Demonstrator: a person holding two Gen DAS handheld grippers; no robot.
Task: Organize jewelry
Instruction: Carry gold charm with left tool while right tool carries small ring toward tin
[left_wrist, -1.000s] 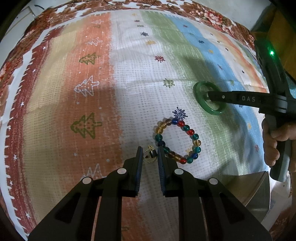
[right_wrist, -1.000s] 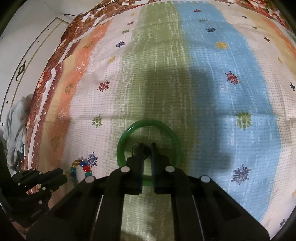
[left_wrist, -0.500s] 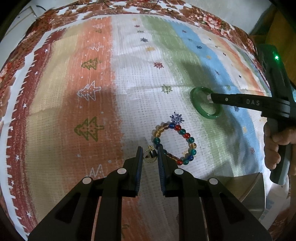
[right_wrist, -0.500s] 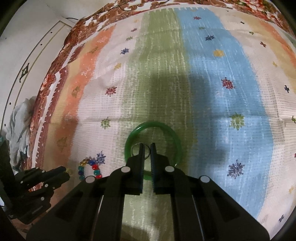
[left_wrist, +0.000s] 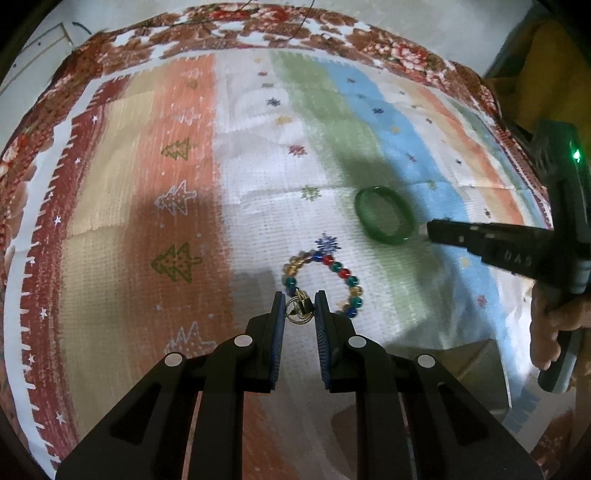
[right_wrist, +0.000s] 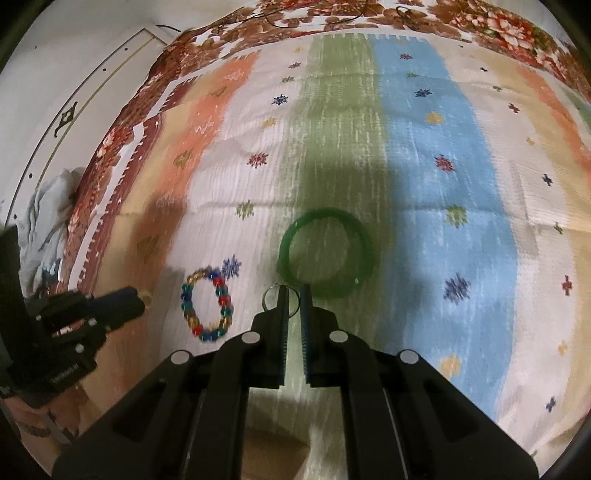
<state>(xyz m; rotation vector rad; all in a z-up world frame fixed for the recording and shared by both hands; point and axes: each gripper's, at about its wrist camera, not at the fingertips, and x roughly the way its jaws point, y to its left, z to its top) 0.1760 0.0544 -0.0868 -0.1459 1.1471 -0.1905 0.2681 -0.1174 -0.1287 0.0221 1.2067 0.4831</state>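
Left gripper (left_wrist: 299, 308) pinching a small gold ring (left_wrist: 297, 314), right gripper (right_wrist: 293, 295) pinching a thin silver ring (right_wrist: 271, 295), bead bracelet (right_wrist: 207, 303) and green bangle (right_wrist: 325, 258) lying on the striped cloth (right_wrist: 443, 184)

bead bracelet (right_wrist: 207, 304) on the cloth (right_wrist: 424, 184), left of the bangle (right_wrist: 327, 258), the two apart

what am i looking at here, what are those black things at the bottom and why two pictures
Those black things are handheld tongs, one in each of a person's hands, each carrying a camera that looks along its fingers. One picture is from the left tongs, one from the right tongs. Below is a striped patterned cloth with a multicoloured glass-bead bracelet and a smooth green bangle lying on it. The left tongs pinch a small gold ornament; the right tongs pinch a thin silver ring, close to the bangle.
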